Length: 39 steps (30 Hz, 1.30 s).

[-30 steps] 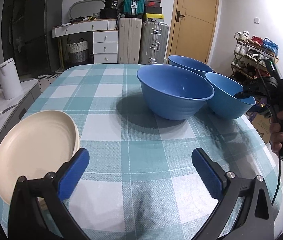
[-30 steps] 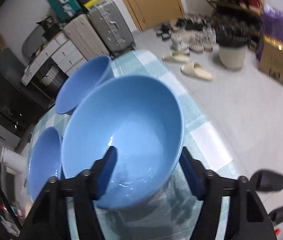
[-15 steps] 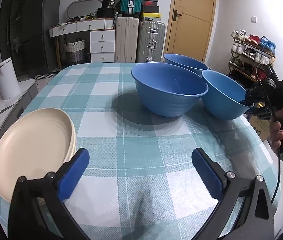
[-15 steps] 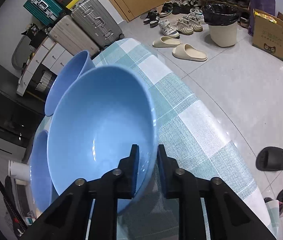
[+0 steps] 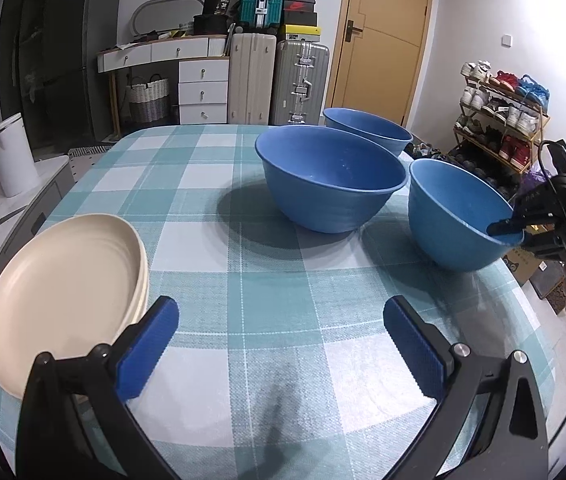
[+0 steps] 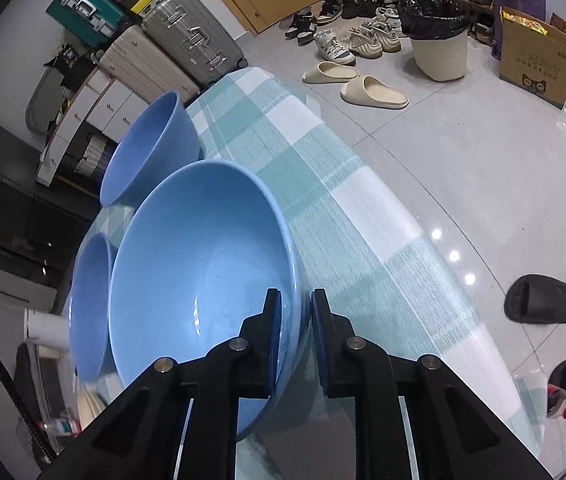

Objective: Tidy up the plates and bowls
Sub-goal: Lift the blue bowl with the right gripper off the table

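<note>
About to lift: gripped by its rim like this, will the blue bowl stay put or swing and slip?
The right gripper pinches the near blue bowl at one rim point only, so it will probably hang tilted. Its glossy inside suggests a slippery wall. It looks stiff, so the rim should not fold.

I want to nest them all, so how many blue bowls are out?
3: the nearest bowl pinched at its rim by the right gripper, the big bowl mid-table, and the far bowl behind it. None looks hidden.
</note>
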Motion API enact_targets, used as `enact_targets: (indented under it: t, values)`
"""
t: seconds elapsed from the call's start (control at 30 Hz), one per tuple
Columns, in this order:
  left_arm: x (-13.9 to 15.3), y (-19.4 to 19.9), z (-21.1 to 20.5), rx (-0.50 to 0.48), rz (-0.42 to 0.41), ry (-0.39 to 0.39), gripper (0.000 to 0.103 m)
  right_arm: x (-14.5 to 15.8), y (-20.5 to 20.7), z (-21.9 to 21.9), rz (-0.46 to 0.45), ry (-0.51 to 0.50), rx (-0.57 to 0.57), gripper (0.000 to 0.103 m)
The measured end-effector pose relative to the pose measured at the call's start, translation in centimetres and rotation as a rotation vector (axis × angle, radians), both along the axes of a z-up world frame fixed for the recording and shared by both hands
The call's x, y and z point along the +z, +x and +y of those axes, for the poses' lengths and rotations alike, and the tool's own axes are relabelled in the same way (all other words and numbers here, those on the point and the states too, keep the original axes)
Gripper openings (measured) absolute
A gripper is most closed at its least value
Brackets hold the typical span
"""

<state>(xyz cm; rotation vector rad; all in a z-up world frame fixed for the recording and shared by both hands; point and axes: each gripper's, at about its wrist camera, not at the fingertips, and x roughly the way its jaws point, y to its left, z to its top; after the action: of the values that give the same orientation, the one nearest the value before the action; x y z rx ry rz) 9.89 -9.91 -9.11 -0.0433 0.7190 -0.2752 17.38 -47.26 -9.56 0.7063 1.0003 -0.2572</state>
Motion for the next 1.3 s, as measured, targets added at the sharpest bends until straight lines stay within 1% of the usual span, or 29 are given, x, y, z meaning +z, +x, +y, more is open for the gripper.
enact_targets:
  t: [0.3, 0.5, 0.67, 0.87, 0.97, 1.2, 1.3]
  values:
    - [0.4, -0.8, -0.3, -0.011, -0.007, -0.008, 0.103, 1.0, -4.2, 2.3, 0.017, 0.001, 0.079, 0.015]
    - [0.7, -1.1, -0.3, -0.015, -0.014, -0.012, 0.103, 0.9, -5.9, 3.3, 0.030, 0.002, 0.118, 0.015]
    - [0.9, -1.2, -0.1, -0.011, -0.016, -0.010, 0.103, 1.2, -5.8, 3.9, 0.051, 0.000, 0.149, 0.015]
    - [0.9, -1.3, -0.1, -0.011, -0.010, -0.012, 0.103, 1.1, -5.5, 4.8, 0.089, 0.040, 0.220, 0.015]
    - [1.1, -1.4, -0.2, -0.009, -0.019, -0.007, 0.103, 1.1, -6.0, 5.6, 0.104, 0.033, 0.256, 0.015]
    - [1.2, -1.5, -0.2, -0.012, -0.022, -0.009, 0.103, 1.0, -7.3, 7.3, 0.121, 0.078, 0.309, 0.015]
    - [1.4, -1.5, -0.2, -0.008, -0.027, -0.006, 0.103, 1.1, -7.7, 8.0, 0.123, 0.075, 0.329, 0.015]
